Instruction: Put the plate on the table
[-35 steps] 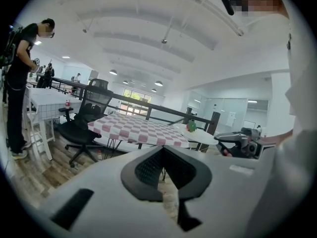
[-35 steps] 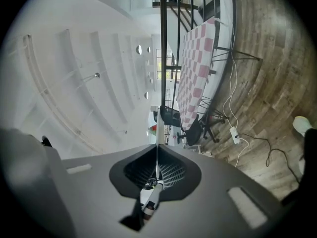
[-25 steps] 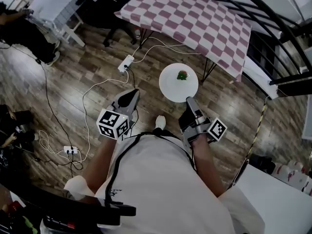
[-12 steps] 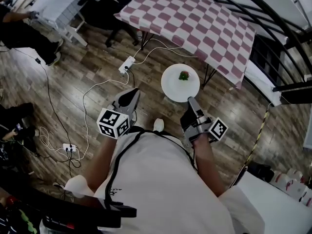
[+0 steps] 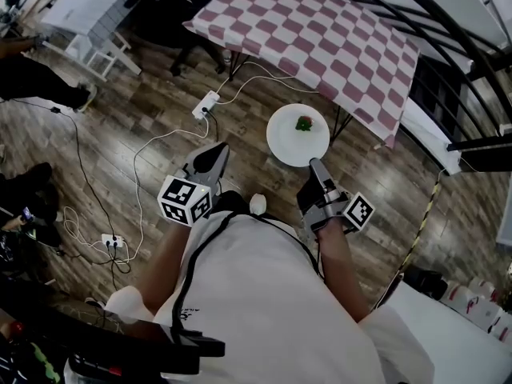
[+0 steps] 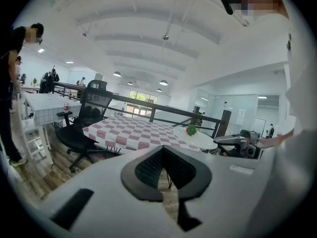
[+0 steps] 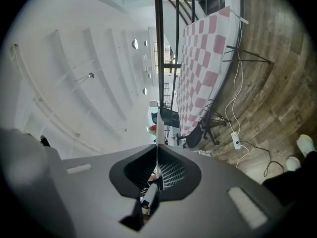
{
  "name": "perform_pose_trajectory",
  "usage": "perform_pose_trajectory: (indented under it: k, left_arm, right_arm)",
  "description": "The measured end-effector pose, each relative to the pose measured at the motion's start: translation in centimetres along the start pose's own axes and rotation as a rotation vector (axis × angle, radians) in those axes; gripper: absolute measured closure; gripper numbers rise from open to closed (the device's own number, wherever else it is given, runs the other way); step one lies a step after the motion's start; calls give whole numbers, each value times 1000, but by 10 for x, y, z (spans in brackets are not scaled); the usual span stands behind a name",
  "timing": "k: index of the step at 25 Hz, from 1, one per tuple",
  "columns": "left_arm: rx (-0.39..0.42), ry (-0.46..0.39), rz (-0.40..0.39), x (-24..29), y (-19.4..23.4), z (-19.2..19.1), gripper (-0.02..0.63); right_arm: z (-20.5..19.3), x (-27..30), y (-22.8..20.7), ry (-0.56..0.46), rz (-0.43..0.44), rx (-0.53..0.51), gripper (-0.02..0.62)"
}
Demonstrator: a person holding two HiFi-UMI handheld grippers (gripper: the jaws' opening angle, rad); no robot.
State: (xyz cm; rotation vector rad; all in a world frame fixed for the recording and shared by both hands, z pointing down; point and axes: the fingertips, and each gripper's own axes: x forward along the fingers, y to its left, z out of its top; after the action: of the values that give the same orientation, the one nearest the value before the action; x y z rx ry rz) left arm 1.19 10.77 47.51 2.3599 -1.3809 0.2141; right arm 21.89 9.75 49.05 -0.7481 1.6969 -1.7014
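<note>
While the plate hangs over the floor at centre frame in the head view, short of the checkered table above it, I log this as the carry step. Next I must reach forward and set it down level. It holds one small green-and-red item.

Left gripper view: left gripper jaws together, nothing between them.

Right gripper view: right gripper is clamped on the plate's rim, seen edge-on.

Right claw clamped on rim of plate, plate edge-on; beyond it checkered desk, wooden floor, power strip with white cables.
</note>
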Motion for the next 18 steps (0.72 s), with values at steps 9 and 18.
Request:
perform_pose_trajectory:
  k: [9, 18]
  left_arm:
    - [-19, 1, -2, 9, 10, -1, 598]
    - [-6, 18, -34, 40, 38, 14, 598]
  right_arm:
    - [0, 14, 1, 5, -5, 3, 578]
    - [13, 49, -4, -9, -14, -7, 578]
